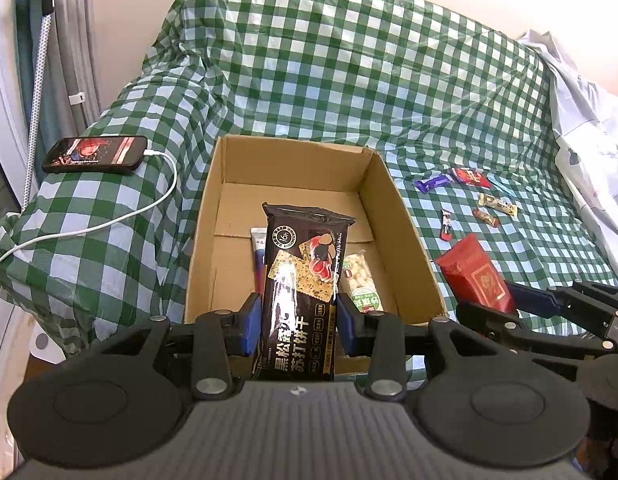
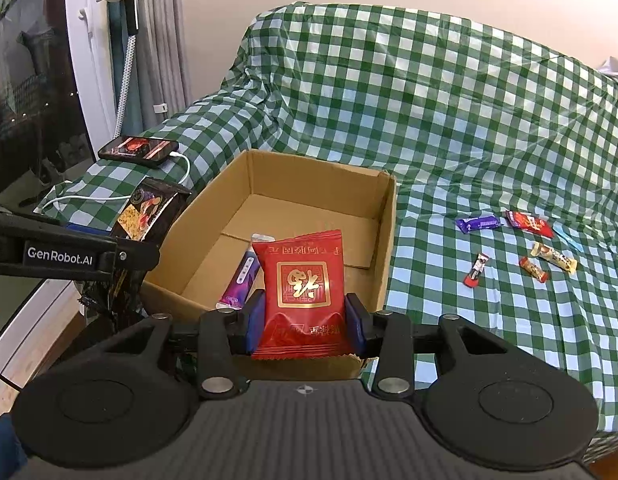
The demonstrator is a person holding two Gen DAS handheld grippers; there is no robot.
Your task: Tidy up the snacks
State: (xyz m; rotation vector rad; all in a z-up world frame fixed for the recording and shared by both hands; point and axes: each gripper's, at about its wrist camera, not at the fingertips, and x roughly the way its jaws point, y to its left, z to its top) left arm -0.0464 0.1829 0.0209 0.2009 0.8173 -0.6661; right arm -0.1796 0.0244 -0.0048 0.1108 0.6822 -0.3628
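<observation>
The left tool (image 1: 297,320) clamps a long black cracker packet (image 1: 305,276) between its blue pads, the packet standing upright at the lower centre of the left wrist view, over the near end of an open brown cardboard box (image 1: 217,216). Inside the box, low in the frame, a purple-and-white tube-like packet (image 1: 259,254) lies left of the black packet and a clear bag of pale puffed snacks (image 1: 359,280) lies to its right. The right tool (image 2: 305,322) grips a red foil pouch with a gold seal (image 2: 303,288), held upright at the lower centre of the right wrist view, above the box's near edge. On the green-and-white checked cloth (image 1: 349,60), right of the box, small wrapped candies (image 1: 465,178) lie scattered, well apart from it. At the left of the frame, a black phone (image 1: 95,154) with a white cable (image 1: 109,220) rests on the cloth.
</observation>
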